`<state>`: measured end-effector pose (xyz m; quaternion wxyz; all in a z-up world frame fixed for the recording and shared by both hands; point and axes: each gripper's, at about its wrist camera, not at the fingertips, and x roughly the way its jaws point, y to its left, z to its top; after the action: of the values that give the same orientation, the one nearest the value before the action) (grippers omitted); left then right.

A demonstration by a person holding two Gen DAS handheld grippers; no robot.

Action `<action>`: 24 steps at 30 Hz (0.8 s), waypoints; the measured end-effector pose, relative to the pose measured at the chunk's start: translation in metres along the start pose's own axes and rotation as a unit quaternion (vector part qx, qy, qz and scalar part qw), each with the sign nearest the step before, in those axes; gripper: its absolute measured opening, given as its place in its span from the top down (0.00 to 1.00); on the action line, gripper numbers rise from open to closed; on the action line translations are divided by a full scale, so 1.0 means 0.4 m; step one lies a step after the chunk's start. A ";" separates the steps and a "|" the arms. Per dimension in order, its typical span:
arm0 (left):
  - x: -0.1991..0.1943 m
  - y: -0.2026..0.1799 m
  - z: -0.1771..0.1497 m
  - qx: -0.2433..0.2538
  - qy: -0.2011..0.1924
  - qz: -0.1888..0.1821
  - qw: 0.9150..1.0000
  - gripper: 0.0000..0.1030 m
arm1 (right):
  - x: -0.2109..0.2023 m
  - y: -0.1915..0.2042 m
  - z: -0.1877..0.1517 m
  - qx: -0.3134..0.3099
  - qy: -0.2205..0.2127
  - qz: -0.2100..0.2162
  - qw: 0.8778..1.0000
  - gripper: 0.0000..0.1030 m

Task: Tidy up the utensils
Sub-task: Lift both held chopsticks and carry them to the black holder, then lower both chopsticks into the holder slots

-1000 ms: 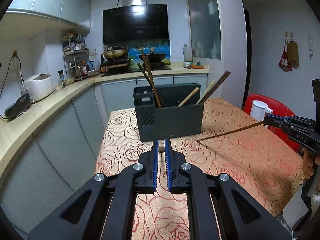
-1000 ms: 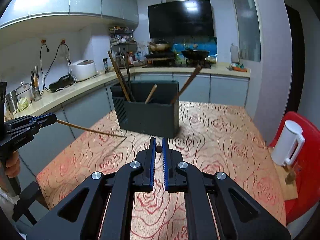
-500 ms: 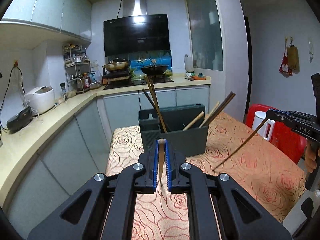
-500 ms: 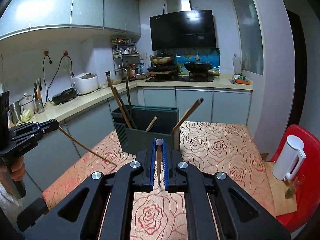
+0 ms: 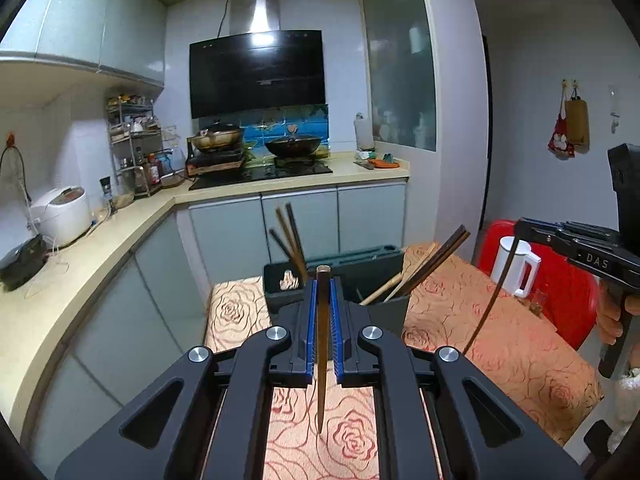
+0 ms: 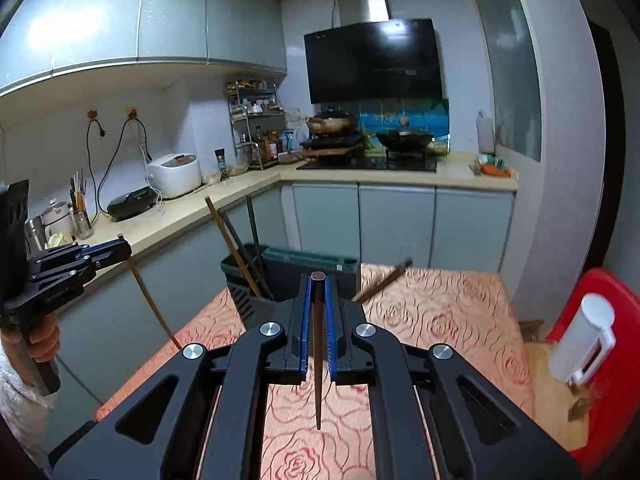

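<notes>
A small kitchen is surrounding a table (image 5: 500, 344) dressed in a rose-patterned cloth, where a dark grey utensil holder (image 6: 288, 276) is standing with several chopsticks already leaning in it. The left gripper (image 5: 323, 320) is pinching one brown chopstick (image 5: 321, 360) upright, tip hanging above the cloth; the right gripper (image 6: 316, 320) is clamping another chopstick (image 6: 317, 360) the same way. Both are hovering just short of the holder, so the carry-to-bin step seems to be under way. Next, each stick is needing to be lined up over a compartment, lowered and released. "DAS" is showing on the right gripper's body in the left view; the lettering on the other is too faint.
</notes>
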<state>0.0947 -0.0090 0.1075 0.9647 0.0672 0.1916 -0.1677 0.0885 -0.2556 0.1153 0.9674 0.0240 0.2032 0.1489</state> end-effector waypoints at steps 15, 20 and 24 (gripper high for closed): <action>0.071 -0.019 0.212 -0.009 -0.028 -0.017 0.999 0.94 | 0.031 -0.012 0.191 -0.002 -0.042 -0.004 0.999 0.93; 0.110 -0.020 0.282 -0.017 -0.045 -0.006 0.999 0.94 | 0.063 -0.025 0.239 0.000 -0.053 -0.016 0.998 0.93; 0.155 -0.023 0.324 -0.026 -0.056 0.004 0.998 0.94 | 0.100 -0.040 0.262 0.010 -0.055 -0.023 0.998 0.93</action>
<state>0.1903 -0.0610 0.2014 0.9759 0.0331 0.1418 -0.1626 0.1700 -0.2573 0.1941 0.9802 0.0366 0.1513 0.1227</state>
